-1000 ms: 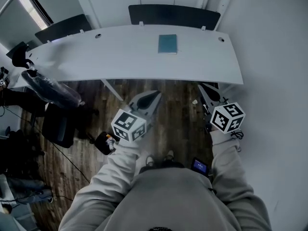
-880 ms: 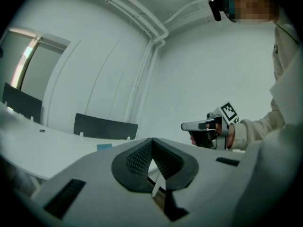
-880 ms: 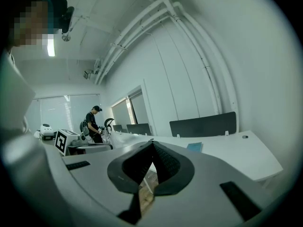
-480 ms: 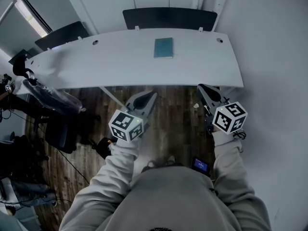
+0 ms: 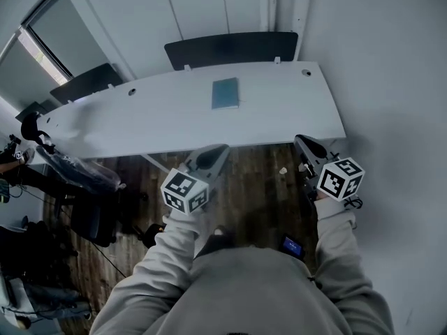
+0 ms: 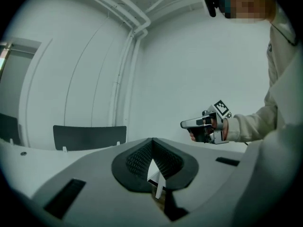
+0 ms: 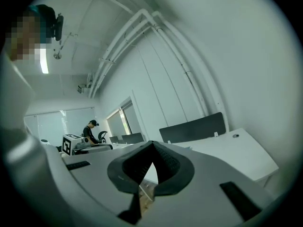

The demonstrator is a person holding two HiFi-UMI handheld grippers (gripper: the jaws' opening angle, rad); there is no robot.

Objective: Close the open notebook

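Teal notebook (image 5: 225, 93) lies flat on the white desk (image 5: 160, 117) in the head view, well ahead of both pairs of jaws. The left gripper (image 5: 213, 153) and right gripper (image 5: 302, 142) hang over the wood floor (image 5: 258, 180), short of the desk edge. In the left gripper view its jaws are clenched together with nothing between them, and the right gripper is off to their right. In the right gripper view the jaws are pressed together and empty, with the desk beyond their tips.
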